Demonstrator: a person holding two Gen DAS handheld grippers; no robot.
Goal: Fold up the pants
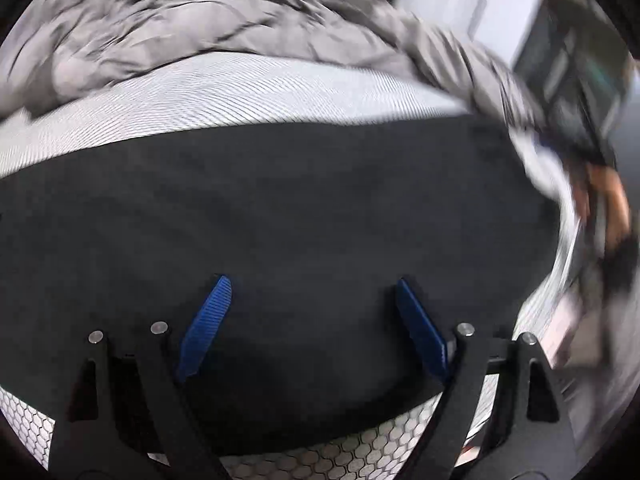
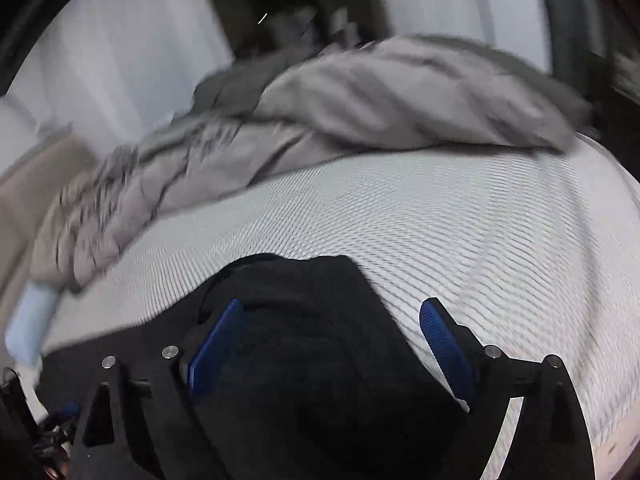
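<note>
Black pants point(image 1: 280, 220) lie flat on a white patterned mattress point(image 1: 224, 88). In the left wrist view they fill the middle of the frame. My left gripper point(image 1: 312, 284) is open just above the cloth, its blue pads apart and holding nothing. In the right wrist view one end of the pants point(image 2: 304, 320) reaches between my right gripper's fingers. My right gripper point(image 2: 332, 308) is open over that end, the blue pads wide apart. Both views are blurred by motion.
A crumpled grey blanket point(image 1: 192, 28) lies along the far side of the mattress; it also shows in the right wrist view point(image 2: 360, 96). White walls and dark furniture point(image 2: 280, 20) stand behind. The other hand-held gripper point(image 1: 608, 208) shows, blurred, at the right edge of the left wrist view.
</note>
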